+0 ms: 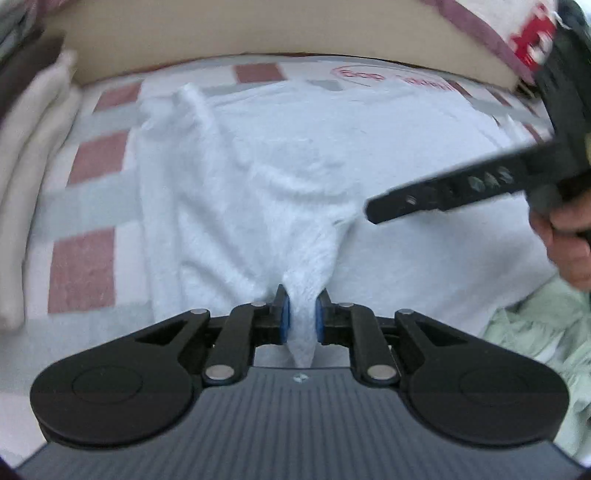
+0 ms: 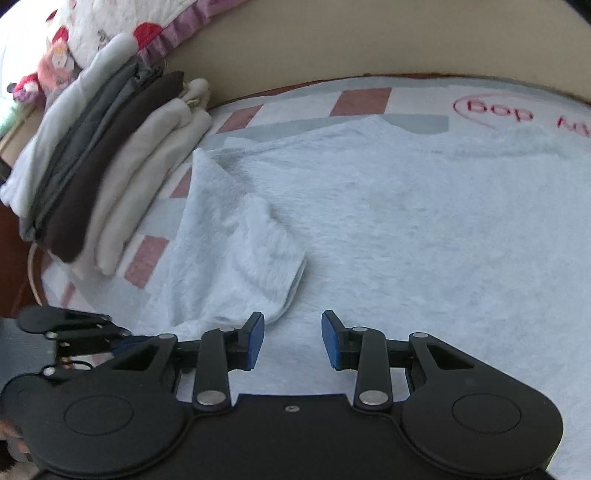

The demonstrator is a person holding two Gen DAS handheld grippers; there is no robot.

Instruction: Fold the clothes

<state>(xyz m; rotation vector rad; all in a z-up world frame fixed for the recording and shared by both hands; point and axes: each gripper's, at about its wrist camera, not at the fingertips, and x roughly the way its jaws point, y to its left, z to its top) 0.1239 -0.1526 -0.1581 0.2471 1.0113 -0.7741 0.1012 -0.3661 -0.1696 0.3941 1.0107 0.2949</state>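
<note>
A fluffy white garment [image 1: 258, 177] lies spread on the bed. My left gripper [image 1: 303, 317] is shut on a pinched edge of it, and the cloth rises in a ridge toward the jaws. In the right wrist view the same garment [image 2: 369, 221] covers the bed, with a folded sleeve [image 2: 258, 258] at the left. My right gripper [image 2: 293, 339] is open and empty just above the cloth, beside the sleeve's cuff. It also shows in the left wrist view [image 1: 373, 212] from the side, at the right, close over the garment. The left gripper [image 2: 122, 338] shows at the lower left.
A stack of folded clothes [image 2: 99, 177], white, grey and brown, stands at the bed's left edge. The bed sheet [image 1: 85, 184] has red and grey squares. A pale green garment [image 1: 546, 332] lies at the right. A beige headboard [image 2: 369, 44] runs along the back, with a patterned pillow [image 2: 122, 18].
</note>
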